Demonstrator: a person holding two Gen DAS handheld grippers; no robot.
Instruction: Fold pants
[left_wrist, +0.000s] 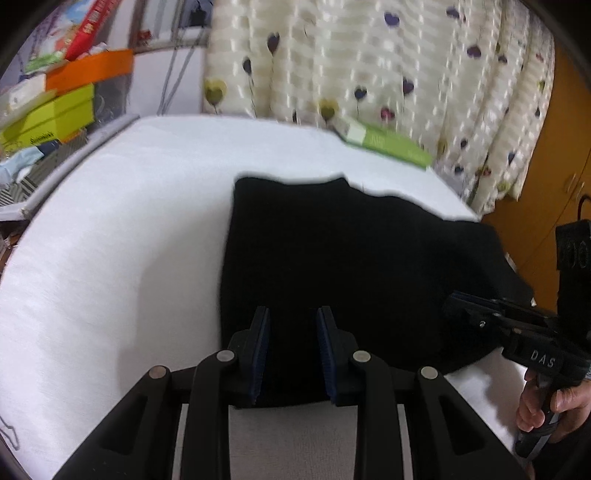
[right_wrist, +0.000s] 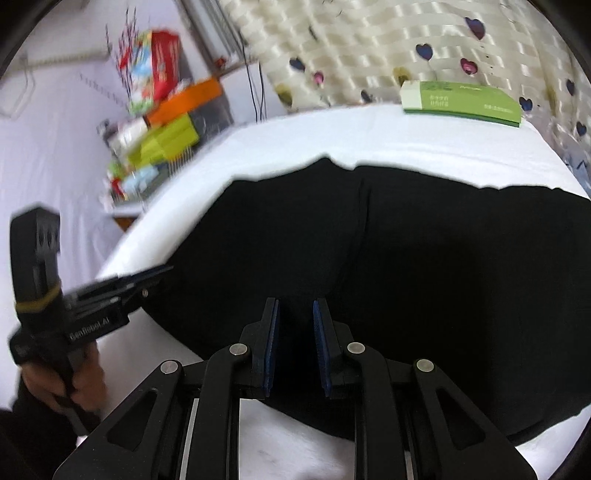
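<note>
Both the left gripper (left_wrist: 292, 354) and right gripper (right_wrist: 294, 347) stand released above the black pants (right_wrist: 388, 266); pinch the near hem squarely, together.

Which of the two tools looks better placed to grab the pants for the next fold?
Probably the left tool: open, it sits at the near left edge of the black pants. The right tool, also open, hovers over the middle of the cloth, away from an edge.

Two hand-held grippers side by side
Black left gripper (left_wrist: 291, 354) and black right gripper (right_wrist: 294, 347), blue-padded jaws parted, each gripped by a hand (left_wrist: 550, 406).
</note>
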